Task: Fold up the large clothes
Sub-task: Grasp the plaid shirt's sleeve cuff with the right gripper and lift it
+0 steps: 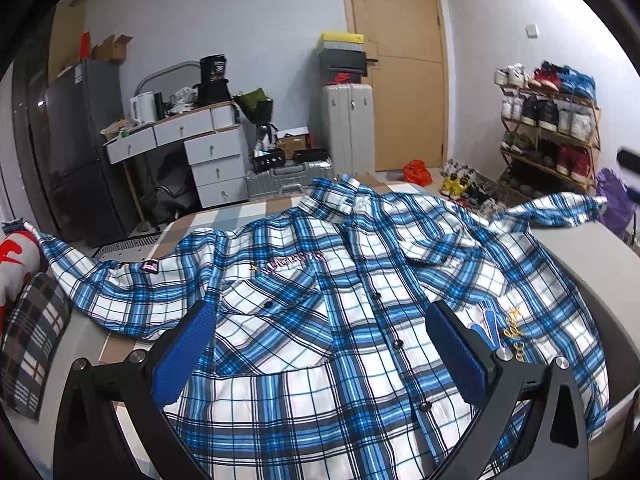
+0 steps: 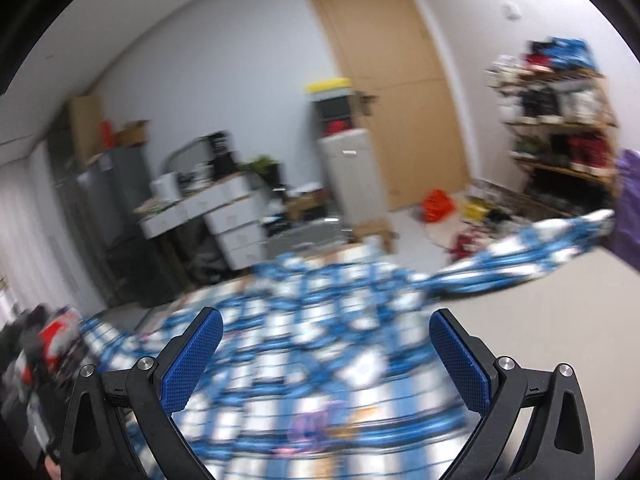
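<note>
- The left claw was released, its blue pads spread wide and grasping nothing, poised over the front of the plaid shirt.
- To the left of that claw, one sleeve reached out toward a checked pillow.
- Between its fingers ran the shirt's buttoned front, spread flat and face up on the bed, collar at the far end.
- To its right, the other sleeve stretched away toward the shoe rack.
- The right claw was likewise released and empty, above the same shirt; that view was blurred, so details were unclear.
- Beyond and to its right, the sleeve lay on bare bed.
</note>
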